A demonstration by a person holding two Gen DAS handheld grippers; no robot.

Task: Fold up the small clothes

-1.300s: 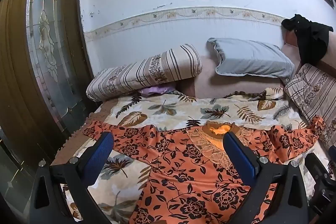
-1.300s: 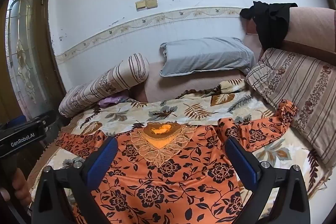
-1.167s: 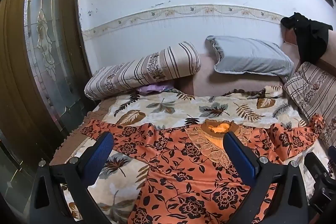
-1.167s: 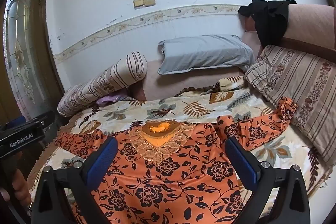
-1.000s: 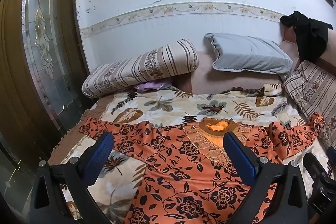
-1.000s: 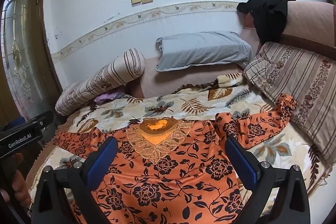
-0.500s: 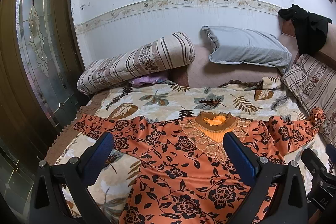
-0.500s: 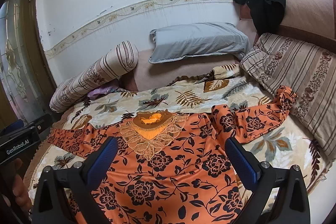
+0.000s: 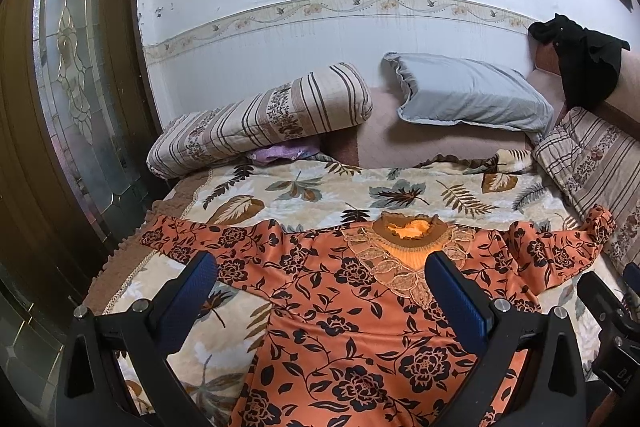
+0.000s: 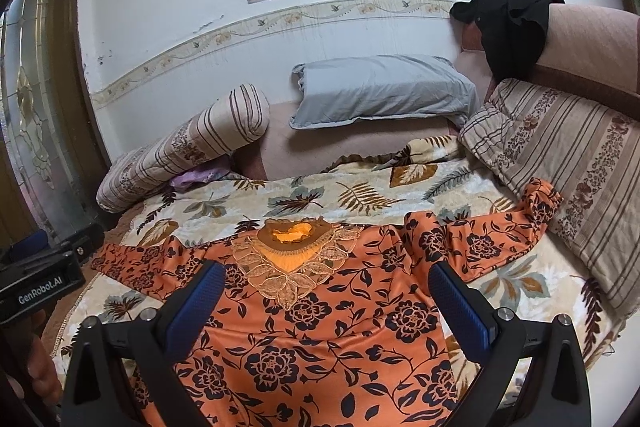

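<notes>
1. Two views were inspected; first, the left wrist view. The left claw (image 9: pixel 320 291) stands wide, both blue fingers (image 9: pixel 188 301) spread and holding nothing, poised above the orange floral blouse (image 9: pixel 352 311). The blouse lies face up and spread flat on the leaf-print blanket (image 9: pixel 320 189) that covers the bed, its lace collar (image 9: pixel 404 247) toward the wall. One sleeve (image 9: pixel 188 239) reaches out to the door side of the bed. The other sleeve (image 9: pixel 560 247) runs to the striped cushion (image 9: pixel 596 163), its cuff bunched against it. A striped bolster (image 9: pixel 260 119) and a grey pillow (image 9: pixel 472 95) lie at the far end by the wall. A black garment (image 9: pixel 584 63) hangs over the sofa back.

2. Right wrist view. The right claw (image 10: pixel 324 295) is likewise wide and holds nothing, above the blouse (image 10: pixel 320 339) just below the collar (image 10: pixel 292 251). The sleeve (image 10: pixel 500 235) on this side is rumpled, its cuff touching the striped cushion (image 10: pixel 568 163). The left claw's body (image 10: pixel 40 281) shows at the left edge, labelled GenRobot.AI.
</notes>
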